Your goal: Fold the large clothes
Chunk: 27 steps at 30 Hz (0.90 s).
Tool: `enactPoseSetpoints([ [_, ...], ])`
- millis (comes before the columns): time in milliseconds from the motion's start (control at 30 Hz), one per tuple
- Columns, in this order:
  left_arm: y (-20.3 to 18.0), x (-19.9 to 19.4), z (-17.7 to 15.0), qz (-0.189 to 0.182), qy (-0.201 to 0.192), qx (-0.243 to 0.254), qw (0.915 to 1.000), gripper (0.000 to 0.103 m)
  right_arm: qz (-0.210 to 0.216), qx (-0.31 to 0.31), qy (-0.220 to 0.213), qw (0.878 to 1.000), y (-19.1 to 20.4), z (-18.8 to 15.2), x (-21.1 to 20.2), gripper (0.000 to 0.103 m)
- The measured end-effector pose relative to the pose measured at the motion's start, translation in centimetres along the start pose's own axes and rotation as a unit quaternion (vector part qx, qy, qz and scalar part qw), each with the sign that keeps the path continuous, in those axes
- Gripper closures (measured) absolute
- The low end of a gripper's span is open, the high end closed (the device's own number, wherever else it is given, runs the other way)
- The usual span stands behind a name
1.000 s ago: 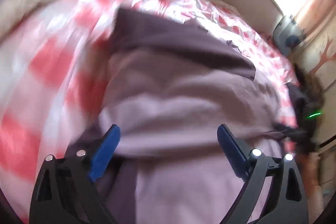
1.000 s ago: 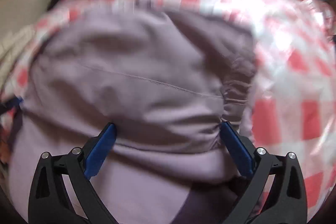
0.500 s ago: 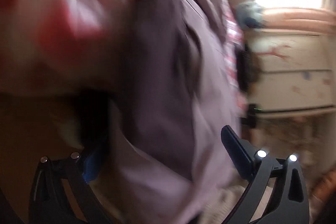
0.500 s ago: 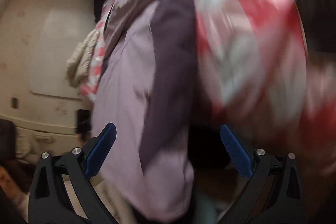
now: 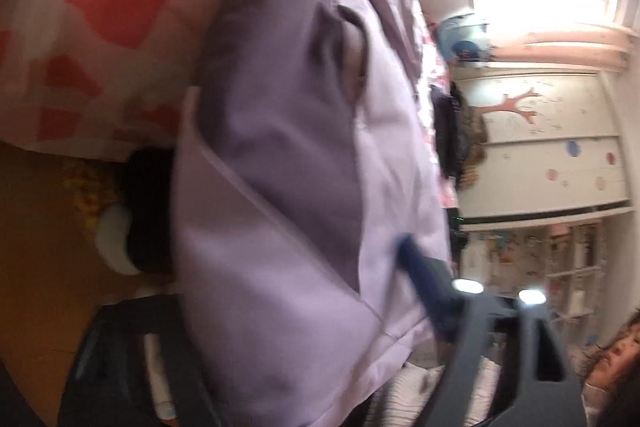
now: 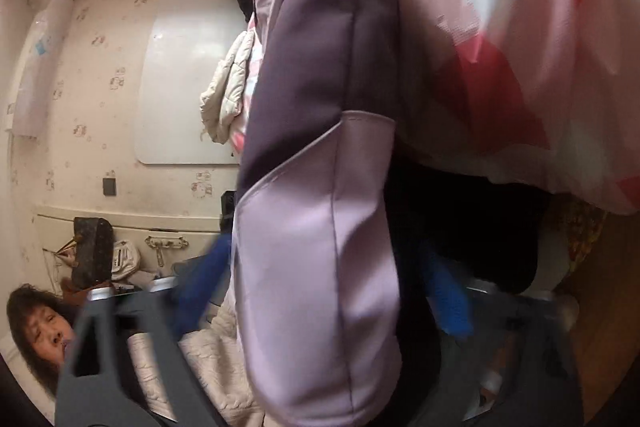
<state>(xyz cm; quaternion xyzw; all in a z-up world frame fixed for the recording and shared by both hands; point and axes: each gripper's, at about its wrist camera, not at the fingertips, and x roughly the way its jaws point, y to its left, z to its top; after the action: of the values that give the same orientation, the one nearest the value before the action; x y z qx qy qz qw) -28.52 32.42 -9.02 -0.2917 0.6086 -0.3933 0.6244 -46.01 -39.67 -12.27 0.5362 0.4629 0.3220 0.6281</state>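
Note:
A lilac and dark-purple jacket (image 5: 280, 187) lies on the bed and hangs over its edge. In the left wrist view its folded hem fills the span of my left gripper (image 5: 304, 287). Only the right blue finger (image 5: 420, 279) shows, against the fabric; the other is hidden behind the cloth. Those jaws are closing with the jacket between them. In the right wrist view the jacket's hem (image 6: 320, 247) hangs between the blue fingers of my right gripper (image 6: 324, 287). Its jaws are closing too; the left finger meets the cloth and a dark gap remains at the right finger (image 6: 444, 295).
A red-and-white checked cover (image 5: 100, 7) (image 6: 500, 27) lies under the jacket. A person's head (image 5: 612, 359) (image 6: 36, 327) lies low beside the bed. A cream padded coat (image 6: 224, 95) hangs off the bed. Wooden floor (image 5: 32, 227) and a dark shoe (image 5: 144, 211) sit below.
Both views swung from looking down on the spread jacket to looking sideways along the bed's edge. Both pairs of jaws narrowed from wide open around the jacket's hanging hem.

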Motion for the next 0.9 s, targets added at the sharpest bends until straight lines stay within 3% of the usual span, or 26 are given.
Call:
enactPoseSetpoints([
  [33, -0.1, -0.3, -0.4, 0.004, -0.009, -0.001, 1.0, 0.058, 0.002, -0.006, -0.005, 1.0, 0.3, 0.0, 0.3, 0.065],
  [67, -0.3, -0.7, -1.0, 0.006, -0.02, 0.0, 0.9998, 0.071, -0.001, -0.02, -0.011, 1.0, 1.1, -0.1, 0.5, 0.071],
  [100, -0.5, -1.4, -2.0, 0.01, -0.031, -0.001, 0.9995, 0.075, 0.001, -0.028, -0.016, 0.999, 1.7, -0.1, 0.5, 0.076],
  [167, -1.8, -2.3, -2.5, 0.013, -0.056, 0.004, 0.9983, 0.085, 0.007, -0.052, -0.033, 0.998, 3.8, -0.2, 0.5, 0.078],
  [267, -4.8, -4.5, -2.0, -0.011, -0.096, 0.025, 0.995, 0.088, 0.032, -0.1, -0.066, 0.992, 7.9, -0.5, -1.2, 0.079],
  [400, -10.3, -6.2, -1.3, -0.041, -0.126, 0.075, 0.9883, 0.089, 0.046, -0.151, -0.071, 0.985, 12.6, -1.4, -1.5, 0.079],
  [500, -11.8, -7.6, -2.4, -0.046, -0.125, 0.109, 0.9851, 0.089, 0.055, -0.172, -0.061, 0.982, 13.8, -3.1, -2.6, 0.079],
  [633, -8.3, -6.4, -3.4, -0.026, -0.059, 0.1, 0.9929, 0.085, 0.027, -0.113, -0.021, 0.993, 8.9, -5.0, -2.6, 0.074],
  [700, -5.2, -4.8, -3.9, -0.014, -0.029, 0.073, 0.9968, 0.08, 0.01, -0.078, -0.001, 0.997, 5.3, -6.1, -2.0, 0.071],
  [767, -2.4, -4.2, -4.7, -0.027, -0.029, 0.04, 0.9984, 0.059, 0.02, -0.046, 0.001, 0.999, 2.3, -6.9, -2.0, 0.07],
  [800, -1.5, -4.1, -5.0, -0.03, -0.033, 0.027, 0.9986, 0.055, 0.035, -0.042, -0.008, 0.998, 1.4, -7.2, -1.9, 0.07],
  [867, -0.2, -4.0, -5.5, -0.033, -0.046, 0.008, 0.9984, 0.054, 0.056, -0.045, -0.022, 0.997, 1.0, -7.7, -1.8, 0.07],
  [900, -0.2, -4.1, -5.6, -0.031, -0.055, 0.011, 0.998, 0.06, 0.068, -0.052, -0.029, 0.996, 1.4, -7.9, -1.8, 0.07],
])
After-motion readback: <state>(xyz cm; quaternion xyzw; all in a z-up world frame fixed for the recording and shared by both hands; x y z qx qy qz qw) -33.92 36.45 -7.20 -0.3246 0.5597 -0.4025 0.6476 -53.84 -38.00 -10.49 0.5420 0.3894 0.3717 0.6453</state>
